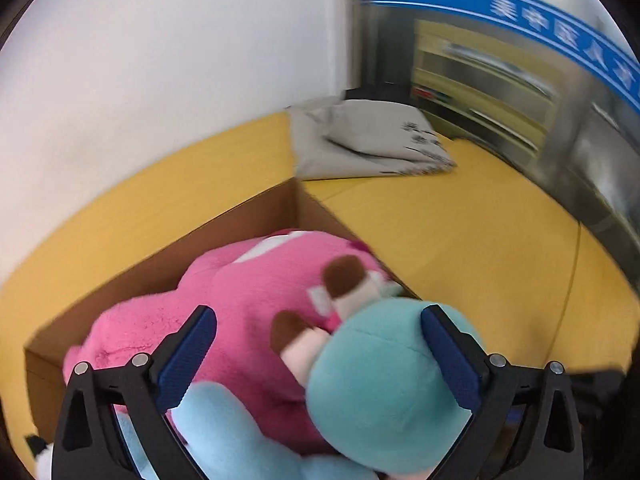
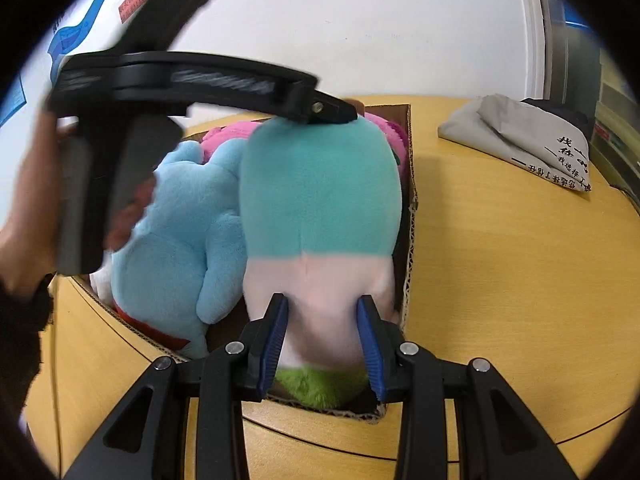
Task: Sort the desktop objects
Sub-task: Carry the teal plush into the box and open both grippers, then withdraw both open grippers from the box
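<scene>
Teal plush toy [image 2: 320,184] lies lengthwise over the cardboard box [image 2: 410,216], its long axis running straight away from the right gripper [image 2: 322,340] toward the far wall of the box. Its pale pink end sits between the right gripper's blue pads, which are clamped on it, the fabric bulging between them. The left gripper [image 1: 318,360] reaches in from the far side; its fingers stand wide apart, one against the teal end and the other over the pink plush toy [image 1: 240,292], so it brackets the toys without pinching them. In the right wrist view a left fingertip rests on top of the teal end.

Inside the box the light blue plush toy [image 2: 180,232] fills the left half and the pink one the far part, so the free room is the narrow strip along the right wall, just beneath the teal toy. A green patch [image 2: 316,388] shows at the near wall under the right gripper. Whether the toy is going into the box or coming out cannot be settled here. To the right the yellow table [image 2: 500,280] is bare as far as the folded grey bag [image 2: 516,136], well apart from the box.
</scene>
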### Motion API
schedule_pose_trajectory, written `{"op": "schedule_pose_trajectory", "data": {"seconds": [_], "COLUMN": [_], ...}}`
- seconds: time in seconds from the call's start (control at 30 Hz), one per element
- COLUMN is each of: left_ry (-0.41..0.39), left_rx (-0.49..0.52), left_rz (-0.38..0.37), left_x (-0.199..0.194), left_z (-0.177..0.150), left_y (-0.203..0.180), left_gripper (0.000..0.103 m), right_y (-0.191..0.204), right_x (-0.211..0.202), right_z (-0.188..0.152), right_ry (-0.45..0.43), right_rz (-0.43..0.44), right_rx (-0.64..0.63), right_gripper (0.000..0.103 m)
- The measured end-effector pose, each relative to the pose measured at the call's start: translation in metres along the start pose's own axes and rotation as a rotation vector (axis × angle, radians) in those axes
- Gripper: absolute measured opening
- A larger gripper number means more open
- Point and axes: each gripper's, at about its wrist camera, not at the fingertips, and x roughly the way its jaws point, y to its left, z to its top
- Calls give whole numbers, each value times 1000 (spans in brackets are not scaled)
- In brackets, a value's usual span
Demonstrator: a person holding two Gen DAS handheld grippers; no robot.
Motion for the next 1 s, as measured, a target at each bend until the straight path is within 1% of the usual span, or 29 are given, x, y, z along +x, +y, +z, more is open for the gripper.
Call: {"op": "schedule_pose_trajectory", "data": {"seconds": [0.07,0.23,0.3,0.4,0.47,0.5,0.53,0.6,0.63,0.67,0.73,0.83,0.9,1.0], "left_ry": [18,72,92,111,106,90,74,32,10,-12,-60,-118,-154,-147], "left_rx": [31,23,28,41,23,8,-7,-48,-64,-80,-98,-138,-188,-280], "left_rz": [33,17,23,36,26,16,5,1,15,29,45,54,76,104], "left_x": [10,29,36,34,28,19,10,-17,-36,-55,-99,-166,-213,-259], "left_z": [0,-7,-14,-15,-15,-14,-14,-15,-18,-22,-40,-85,-128,-195], "left_y": [-1,-2,-7,-14,-12,-10,-9,-4,-2,0,4,11,16,18], "left_gripper": [103,103,103,103,103,103,103,103,103,103,103,103,103,103], "right_y": [2,3,3,3,14,20,26,38,44,50,62,80,101,127], "right_x": [-3,-5,-6,-7,-20,-27,-34,-47,-54,-61,-75,-95,-109,-125], "right_z": [1,8,11,15,12,10,7,3,1,-1,-5,-12,-21,-39], "right_ry": [1,-13,-19,-27,-43,-51,-59,-76,-84,-92,-109,-134,-161,-196], "right_rz": [-3,16,24,36,16,5,-7,-29,-41,-52,-75,-109,-141,-184], "right_rx": [-5,-13,-17,-21,-30,-34,-39,-48,-52,-57,-66,-79,-104,-132], "right_gripper": [37,37,37,37,37,37,41,55,70,80,80,80,80,80]}}
